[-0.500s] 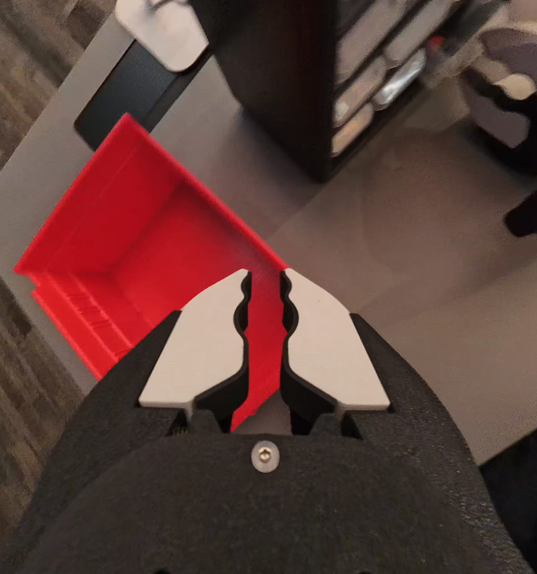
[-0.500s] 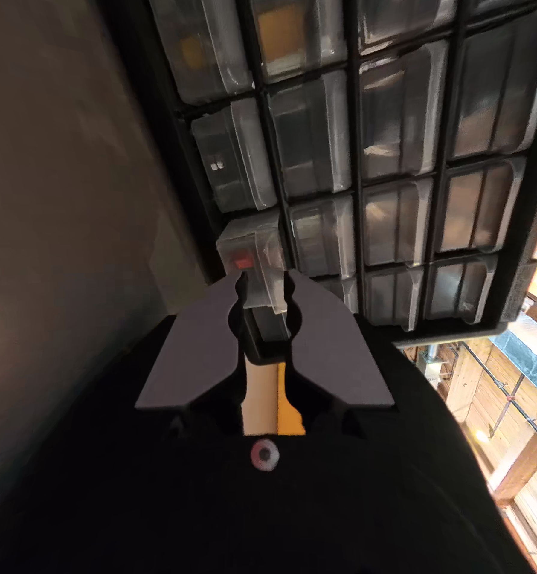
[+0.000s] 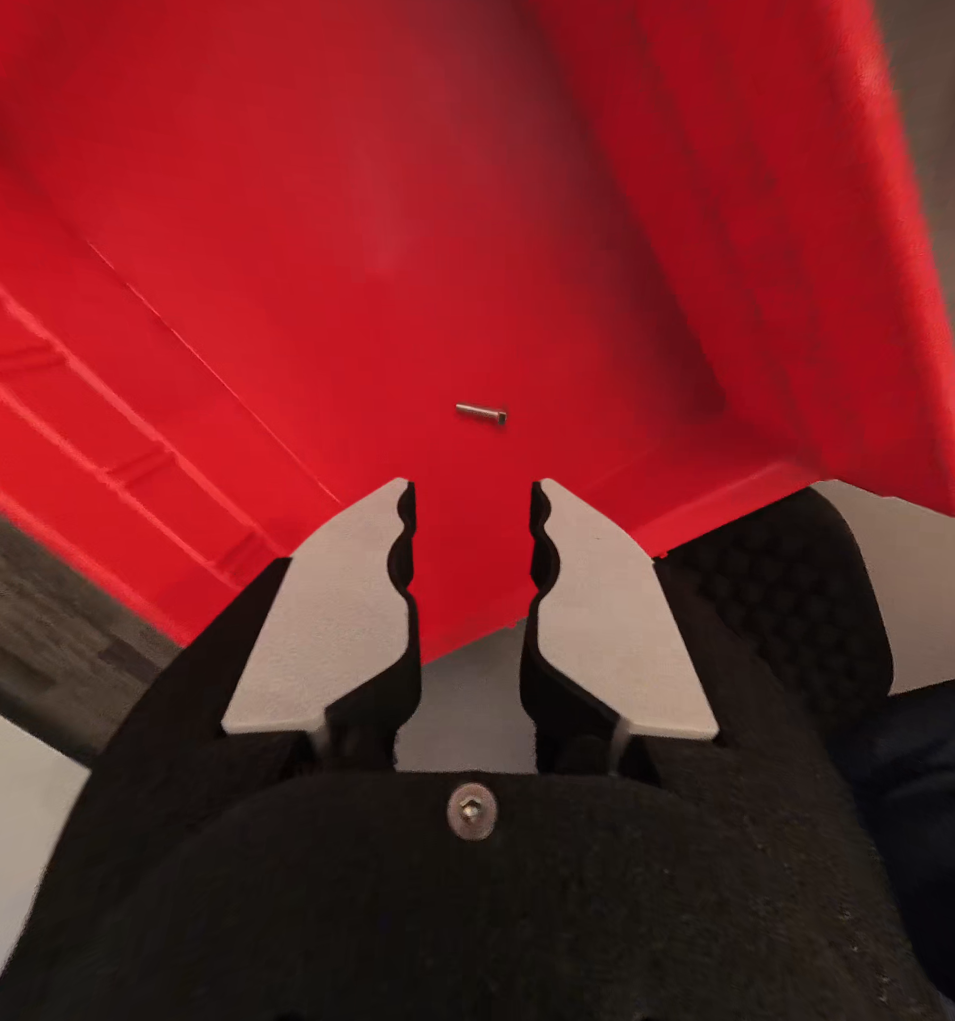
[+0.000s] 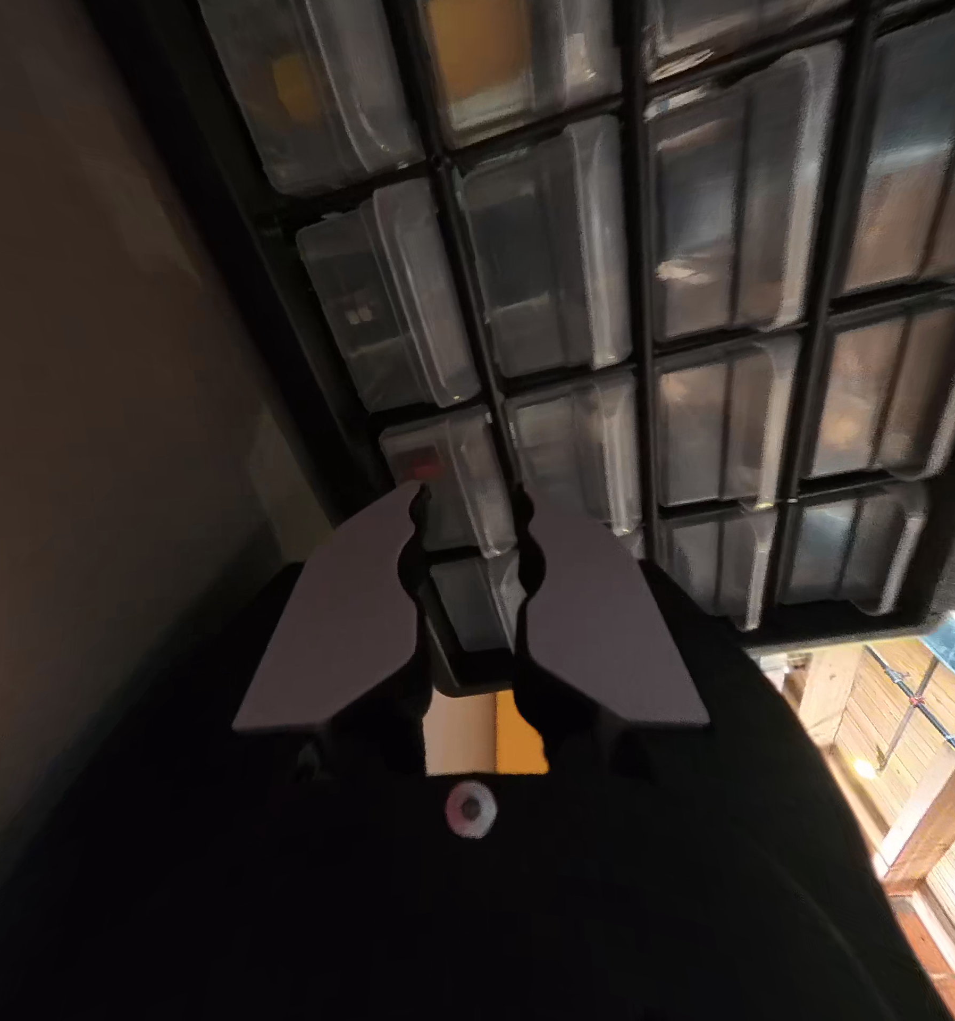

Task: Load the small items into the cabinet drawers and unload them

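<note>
A pale grey surface (image 3: 464, 712) is seen below the near corner of a red bin (image 3: 354, 232), and a dark patterned floor (image 3: 39, 619) is seen past the surface's edge at the left; in the right wrist view a plain wall (image 4: 77, 276) runs beside a black cabinet (image 4: 644, 309) of clear drawers, with wooden beams and a lamp beyond the cabinet's edge. The bin fills most of the left wrist view; its ribbed wall runs along the left and its taller wall along the right, with broad bare floor between them. A small metal screw (image 3: 481, 413) lies alone on the bin's floor, just ahead of the left gripper (image 3: 470, 489) and apart from its tips; that gripper is held moderately open, nothing between its fingers. The right gripper (image 4: 467, 491) is likewise parted and grips nothing; a clear drawer with a red item (image 4: 447, 469) inside is seen between and just beyond its tips, close to the cabinet's wall-side edge; whether the fingers touch the drawer cannot be told.
</note>
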